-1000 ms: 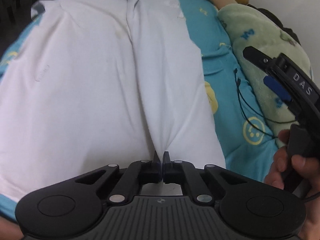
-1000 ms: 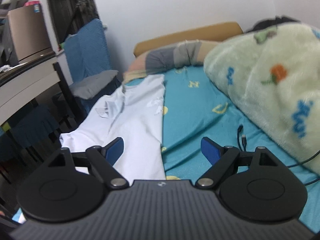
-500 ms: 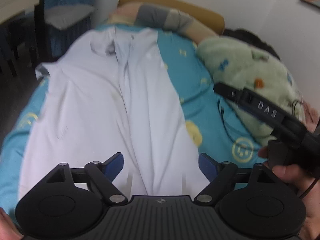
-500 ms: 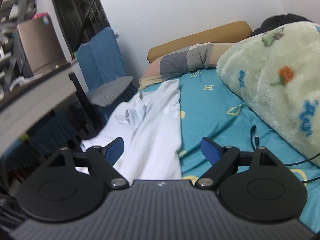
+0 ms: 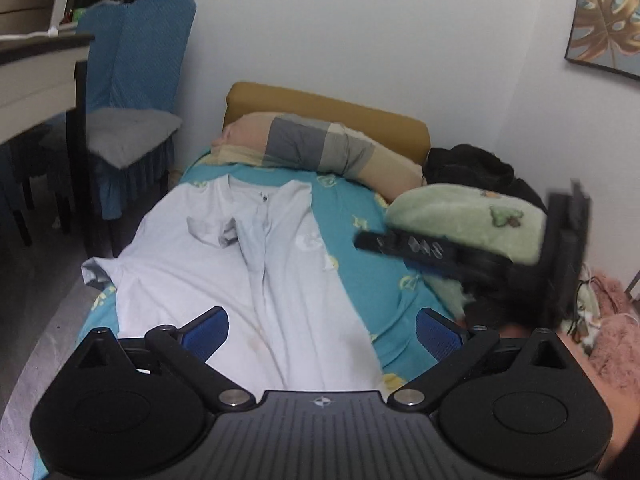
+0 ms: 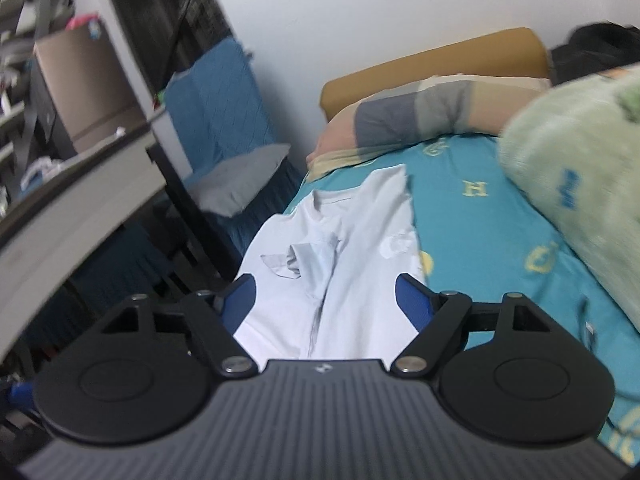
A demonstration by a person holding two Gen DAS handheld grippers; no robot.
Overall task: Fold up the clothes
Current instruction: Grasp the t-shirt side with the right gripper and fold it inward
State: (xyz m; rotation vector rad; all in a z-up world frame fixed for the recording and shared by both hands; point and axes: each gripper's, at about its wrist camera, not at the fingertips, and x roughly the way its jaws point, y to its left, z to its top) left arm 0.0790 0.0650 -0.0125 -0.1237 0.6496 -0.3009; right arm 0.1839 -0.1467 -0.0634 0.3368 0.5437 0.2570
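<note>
A white shirt [image 5: 248, 276] lies spread on the teal bed sheet [image 5: 360, 248], collar toward the pillow, one side folded over along its middle. It also shows in the right wrist view [image 6: 344, 276]. My left gripper [image 5: 322, 330] is open and empty, raised above the shirt's near hem. My right gripper [image 6: 325, 298] is open and empty above the shirt's lower part; it also shows, blurred, at the right of the left wrist view [image 5: 440, 252].
A green fleece blanket [image 5: 468, 220] is heaped on the bed's right side. A striped pillow [image 5: 320, 148] lies at the headboard. A blue chair [image 5: 132, 120] with a grey cushion and a desk [image 5: 36, 80] stand left of the bed. A pink blanket [image 5: 612, 344] lies far right.
My left gripper let go of the shirt's hem, opened, and rose back from it. My right gripper moved left over the shirt, still open.
</note>
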